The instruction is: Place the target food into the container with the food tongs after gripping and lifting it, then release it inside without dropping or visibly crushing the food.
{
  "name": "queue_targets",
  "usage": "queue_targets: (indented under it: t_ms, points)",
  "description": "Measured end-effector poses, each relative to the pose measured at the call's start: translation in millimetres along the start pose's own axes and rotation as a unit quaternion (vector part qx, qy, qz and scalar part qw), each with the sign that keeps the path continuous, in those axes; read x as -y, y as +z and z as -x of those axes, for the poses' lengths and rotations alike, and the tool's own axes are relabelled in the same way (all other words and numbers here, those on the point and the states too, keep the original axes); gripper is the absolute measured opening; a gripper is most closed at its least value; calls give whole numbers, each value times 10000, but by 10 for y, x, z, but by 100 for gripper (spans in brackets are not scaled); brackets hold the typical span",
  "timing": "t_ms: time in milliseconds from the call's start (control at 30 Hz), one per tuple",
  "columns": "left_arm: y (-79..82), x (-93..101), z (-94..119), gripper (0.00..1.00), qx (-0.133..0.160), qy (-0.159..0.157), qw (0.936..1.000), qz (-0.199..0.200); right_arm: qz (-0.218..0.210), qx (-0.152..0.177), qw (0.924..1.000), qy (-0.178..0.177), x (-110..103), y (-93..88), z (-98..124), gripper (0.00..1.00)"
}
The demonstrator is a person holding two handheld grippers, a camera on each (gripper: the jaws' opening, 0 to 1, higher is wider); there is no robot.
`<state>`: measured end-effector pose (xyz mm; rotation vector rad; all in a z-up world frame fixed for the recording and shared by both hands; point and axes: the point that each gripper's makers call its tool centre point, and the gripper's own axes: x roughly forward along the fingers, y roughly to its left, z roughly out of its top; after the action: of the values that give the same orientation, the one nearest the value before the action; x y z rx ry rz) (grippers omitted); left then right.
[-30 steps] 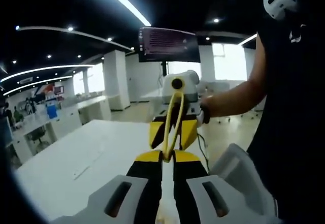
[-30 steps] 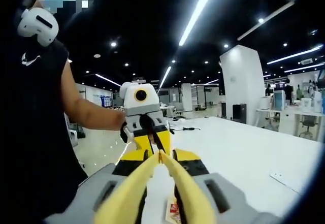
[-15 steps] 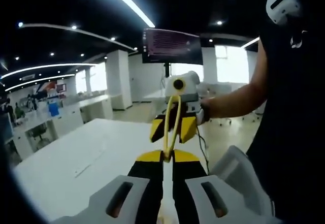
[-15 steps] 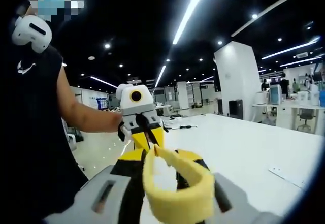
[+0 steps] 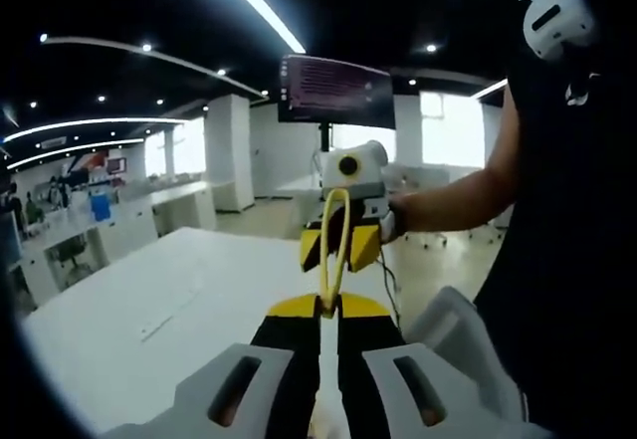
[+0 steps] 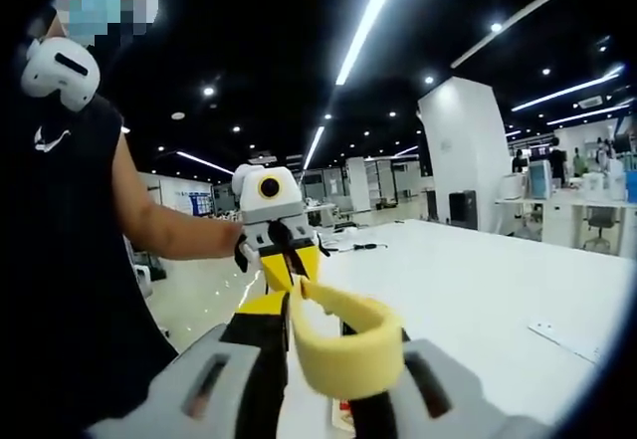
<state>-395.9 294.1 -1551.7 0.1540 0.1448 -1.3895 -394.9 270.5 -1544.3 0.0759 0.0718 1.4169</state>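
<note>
Tongs (image 6: 343, 344), yellow, fill the lower centre of the right gripper view, spread open and clamped in the right gripper (image 5: 338, 250). Left gripper (image 6: 284, 260), jaws together, faces them, pinching nothing. White table (image 5: 149, 310) below.

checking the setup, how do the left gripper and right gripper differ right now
The right gripper is shut on the yellow food tongs, which loop out ahead of it; the left gripper carries nothing. In the left gripper view the left gripper's jaws stand close together. Both have yellow-and-black jaws and are held up over the white table, facing each other.
</note>
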Motion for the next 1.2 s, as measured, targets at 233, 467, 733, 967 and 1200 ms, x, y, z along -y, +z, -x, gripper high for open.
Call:
queue_targets:
  t_ms: [233, 467, 733, 967, 1200]
  points:
    - [-7, 7, 57, 0, 0, -32, 10000, 83, 7, 34, 10000, 17, -7, 38, 16, 21]
    - [-25, 28, 95, 0, -42, -100, 9999, 128, -51, -9, 9999, 104, -65, 23, 22, 25]
    - [-59, 57, 133, 0, -131, -159, 9996, 173, -206, -42, 9997, 81, -65, -19, 57, 31]
    - [-128, 81, 146, 0, -238, -182, 9993, 207, -205, -98, 9997, 40, -105, -73, 102, 25]
    - [-159, 120, 146, 0, -304, -264, 9989, 240, -189, -39, 9998, -45, -81, -52, 119, 25]
